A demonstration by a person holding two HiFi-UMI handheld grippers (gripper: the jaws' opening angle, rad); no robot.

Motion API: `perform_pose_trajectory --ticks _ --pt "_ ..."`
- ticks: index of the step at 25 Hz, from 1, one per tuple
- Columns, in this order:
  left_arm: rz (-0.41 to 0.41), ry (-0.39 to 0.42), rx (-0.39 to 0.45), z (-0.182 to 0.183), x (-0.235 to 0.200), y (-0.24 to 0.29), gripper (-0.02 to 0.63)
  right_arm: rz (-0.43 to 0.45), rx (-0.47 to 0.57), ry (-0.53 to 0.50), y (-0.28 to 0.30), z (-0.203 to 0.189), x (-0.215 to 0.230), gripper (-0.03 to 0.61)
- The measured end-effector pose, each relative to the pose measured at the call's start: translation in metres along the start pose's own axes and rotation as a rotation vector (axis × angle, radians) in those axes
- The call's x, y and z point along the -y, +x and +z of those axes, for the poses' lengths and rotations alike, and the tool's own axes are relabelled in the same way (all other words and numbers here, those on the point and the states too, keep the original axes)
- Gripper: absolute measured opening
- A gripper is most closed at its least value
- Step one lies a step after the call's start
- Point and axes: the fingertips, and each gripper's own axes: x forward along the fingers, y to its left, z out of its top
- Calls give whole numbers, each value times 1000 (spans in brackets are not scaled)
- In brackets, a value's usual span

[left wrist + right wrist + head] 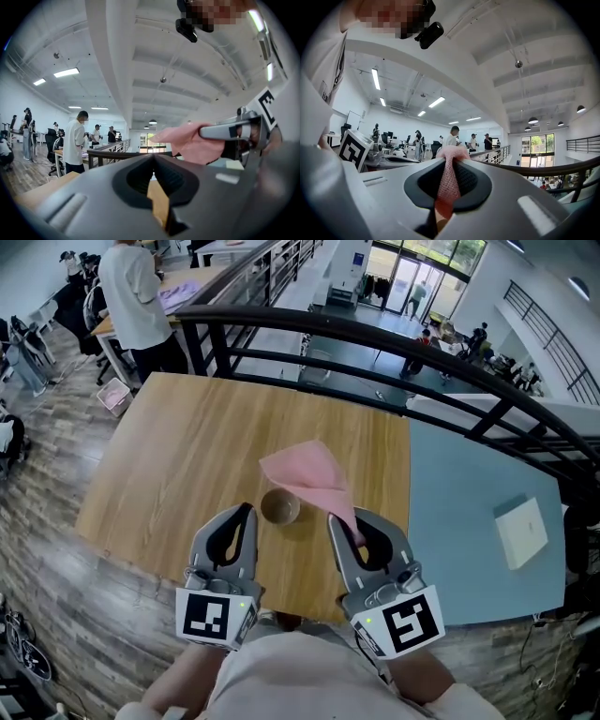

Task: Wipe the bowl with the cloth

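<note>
- left tool had its jaws together, nothing between them, only the wood showing through the gap behind the tips.
- right tool was clamped on the pink cloth, with a pinched strip of the weave running down between its jaws in the right gripper view.
- from that pinch the cloth fanned out ahead of the right tool's tips, held up off the wooden worktop.
- the bowl, small, round and brownish, stood upright on the worktop just ahead of the two tools, roughly between their tips.
- in the head view the cloth's lower edge sat right at the bowl's far rim; whether they touched could not be told.
- both tools pointed level, side by side, over the near edge of the worktop.
- to the right lay a blue-grey table with a white pad on it.
- a dark railing curved past the far side of the worktop, and a person in a white shirt stood by a desk beyond it.
</note>
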Motion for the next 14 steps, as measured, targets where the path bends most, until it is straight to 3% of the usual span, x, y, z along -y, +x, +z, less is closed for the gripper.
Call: perform_pose_trajectory --ticks 14 --pt "0 -13 -55 -8 -8 -8 3 30 2 -11 5 2 -14 15"
